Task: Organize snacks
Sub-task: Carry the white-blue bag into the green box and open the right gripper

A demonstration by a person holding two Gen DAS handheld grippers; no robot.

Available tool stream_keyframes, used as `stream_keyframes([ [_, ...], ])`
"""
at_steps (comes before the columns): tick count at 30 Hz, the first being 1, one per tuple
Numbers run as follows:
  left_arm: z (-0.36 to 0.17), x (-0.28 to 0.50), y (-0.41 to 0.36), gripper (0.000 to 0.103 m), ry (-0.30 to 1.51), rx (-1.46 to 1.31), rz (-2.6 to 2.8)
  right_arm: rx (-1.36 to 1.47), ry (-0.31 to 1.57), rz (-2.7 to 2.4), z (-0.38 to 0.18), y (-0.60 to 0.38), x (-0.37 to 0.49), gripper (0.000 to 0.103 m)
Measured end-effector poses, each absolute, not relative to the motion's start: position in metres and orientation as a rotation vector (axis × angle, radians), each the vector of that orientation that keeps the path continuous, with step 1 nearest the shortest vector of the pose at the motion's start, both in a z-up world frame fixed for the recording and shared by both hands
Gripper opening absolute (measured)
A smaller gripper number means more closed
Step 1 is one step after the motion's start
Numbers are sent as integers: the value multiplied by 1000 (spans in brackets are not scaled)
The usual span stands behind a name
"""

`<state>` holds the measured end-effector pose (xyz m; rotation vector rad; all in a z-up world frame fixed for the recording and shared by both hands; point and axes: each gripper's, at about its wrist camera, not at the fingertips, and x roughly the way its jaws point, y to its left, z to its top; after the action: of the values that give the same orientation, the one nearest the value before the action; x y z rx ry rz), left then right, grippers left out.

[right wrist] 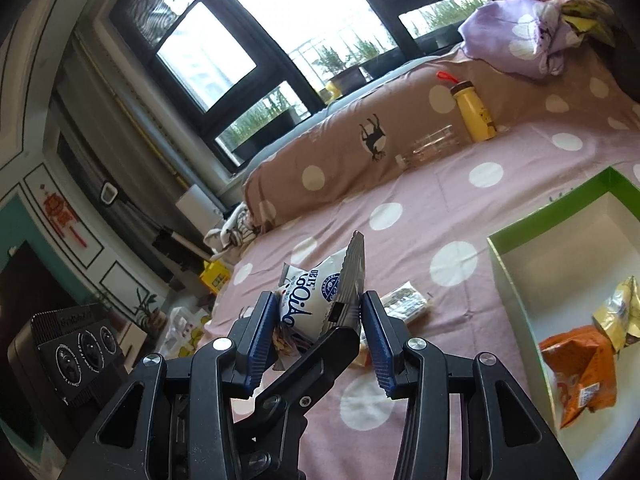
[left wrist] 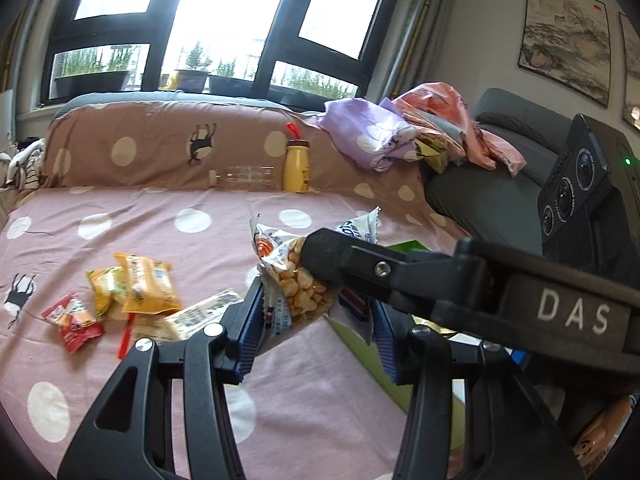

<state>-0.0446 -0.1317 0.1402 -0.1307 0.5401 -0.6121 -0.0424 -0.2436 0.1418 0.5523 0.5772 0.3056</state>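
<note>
The left tool (left wrist: 318, 330) and the right tool (right wrist: 320, 322) both grasp the same snack bag (left wrist: 298, 280), held clear of the bed between them. In the left wrist view the bag's clear window shows puffed golden pieces, and the right tool's black finger crosses in front of it and presses on its upper right side. In the right wrist view the bag's white face with blue lettering sits between the blue pads (right wrist: 262, 328), with its crimped silver edge standing upright.

Just beyond, on the pink polka-dot bed sheet (left wrist: 160, 216), lies a loose group of snacks: a red packet (left wrist: 74, 322), two yellow packets (left wrist: 136, 286) overlapping each other, and a pale wrapper (left wrist: 188, 318) beside them. To the right stands an open green box (right wrist: 516, 232) with a white inside, holding an orange bag (right wrist: 580, 364) and a gold wrapper (right wrist: 618, 312).

Farther back, against the brown dotted cushion (left wrist: 160, 144), a clear plastic bottle (left wrist: 246, 176) lies on its side just beside an upright yellow bottle (left wrist: 297, 166). Crumpled purple and pink cloths (left wrist: 396, 132) are heaped at the right, under a dark-framed window (left wrist: 224, 24).
</note>
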Motion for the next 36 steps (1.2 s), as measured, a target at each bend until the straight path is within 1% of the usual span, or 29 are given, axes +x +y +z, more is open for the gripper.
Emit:
stream_keyframes([
  [10,140,-30,-194,49,591,-77,-719,660,560,174,139,-305,-51,47],
  [18,127,-20,-238,49,669,-27,-782,754,591,83,121,-349,-54,47],
  [36,103,1,-281,49,850,32,-822,920,678,-29,85,-392,-49,47],
])
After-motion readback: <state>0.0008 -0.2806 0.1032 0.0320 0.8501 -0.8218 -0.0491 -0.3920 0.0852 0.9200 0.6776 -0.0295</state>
